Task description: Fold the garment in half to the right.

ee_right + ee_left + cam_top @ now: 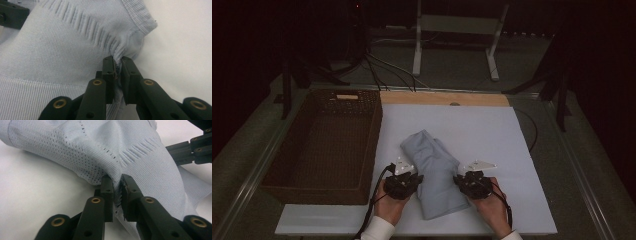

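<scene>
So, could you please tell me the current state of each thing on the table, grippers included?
Light blue knit garment: folded into a bundle on the white table, pinched at both sides.
Left gripper: shut on a fold of the garment.
Right gripper: shut on the garment near its ribbed edge.
Wicker basket: upright, nothing visible inside, left of the garment.

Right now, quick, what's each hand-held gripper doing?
Left hand-held gripper: shut on the pale blue knit garment.
Right hand-held gripper: shut on the same garment, at its other side.
</scene>
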A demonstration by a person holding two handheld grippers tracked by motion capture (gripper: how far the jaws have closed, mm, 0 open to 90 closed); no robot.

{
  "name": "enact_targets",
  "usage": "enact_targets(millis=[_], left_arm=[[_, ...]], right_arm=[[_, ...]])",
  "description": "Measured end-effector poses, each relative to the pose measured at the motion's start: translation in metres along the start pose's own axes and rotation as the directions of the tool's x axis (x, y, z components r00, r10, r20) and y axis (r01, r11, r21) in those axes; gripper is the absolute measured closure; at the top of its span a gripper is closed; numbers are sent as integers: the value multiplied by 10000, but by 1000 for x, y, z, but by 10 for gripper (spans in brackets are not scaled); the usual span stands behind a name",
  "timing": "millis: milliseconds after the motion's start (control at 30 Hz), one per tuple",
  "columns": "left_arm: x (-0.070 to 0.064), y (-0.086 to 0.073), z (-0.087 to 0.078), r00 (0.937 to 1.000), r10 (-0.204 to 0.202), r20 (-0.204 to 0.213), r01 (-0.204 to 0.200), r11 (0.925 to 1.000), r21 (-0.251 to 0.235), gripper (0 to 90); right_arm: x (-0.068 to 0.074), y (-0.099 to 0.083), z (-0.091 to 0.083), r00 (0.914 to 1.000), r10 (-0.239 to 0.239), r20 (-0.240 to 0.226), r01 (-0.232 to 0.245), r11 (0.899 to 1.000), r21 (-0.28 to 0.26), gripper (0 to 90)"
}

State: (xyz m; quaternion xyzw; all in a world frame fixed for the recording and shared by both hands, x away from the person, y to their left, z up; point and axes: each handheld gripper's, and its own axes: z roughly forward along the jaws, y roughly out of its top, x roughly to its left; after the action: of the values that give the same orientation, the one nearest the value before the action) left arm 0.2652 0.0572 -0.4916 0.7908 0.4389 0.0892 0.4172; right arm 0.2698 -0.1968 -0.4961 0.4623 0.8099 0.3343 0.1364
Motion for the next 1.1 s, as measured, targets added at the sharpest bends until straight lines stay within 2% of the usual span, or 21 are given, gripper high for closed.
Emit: enact_targets(millis=[133, 167, 233, 300, 400, 533, 700, 800, 900, 1100], left_arm=[[-1, 2, -3, 9999, 135, 65, -133, 9997, -211, 688], [-2, 2, -5, 9999, 143, 41, -141, 9989, -453, 688], [-3, 5, -9, 9997, 259, -4, -259, 9968, -756, 590], [-6, 7, -11, 9994, 332, -43, -335, 9944, -1006, 529], [-9, 9, -12, 9987, 478, -194, -496, 9928, -1090, 440], [-13, 9, -9, 9978, 656, -90, -662, 9923, -1046, 386], [-17, 9, -7, 9973, 731, 81, -716, 9904, -1184, 316], [-19, 10, -9, 9967, 804, 81, -788, 9893, -1231, 243], [-20, 12, -11, 9963, 861, 35, -849, 9874, -1334, 192], [-20, 15, -14, 9960, 896, 53, -877, 9837, -1573, 157]], right_arm=[[-1, -1, -2, 10000, 38, -50, -38, 10000, -61, 806], [-2, -1, -4, 9999, 84, -85, -84, 9999, -90, 784], [-5, -1, -8, 9992, 297, -264, -306, 9990, -321, 693], [-7, -1, -12, 9976, 499, -485, -523, 9974, -488, 653], [-8, -2, -16, 9958, 592, -692, -634, 9962, -596, 528], [-7, -5, -21, 9949, 565, -840, -630, 9950, -771, 423], [-6, -10, -31, 9940, 706, -839, -767, 9945, -713, 367], [-5, -17, -36, 9927, 789, -912, -842, 9949, -554, 314], [-4, -24, -37, 9939, 698, -850, -736, 9964, -419, 315], [-4, -33, -29, 9933, 1019, -547, -1018, 9948, 45, 394]])
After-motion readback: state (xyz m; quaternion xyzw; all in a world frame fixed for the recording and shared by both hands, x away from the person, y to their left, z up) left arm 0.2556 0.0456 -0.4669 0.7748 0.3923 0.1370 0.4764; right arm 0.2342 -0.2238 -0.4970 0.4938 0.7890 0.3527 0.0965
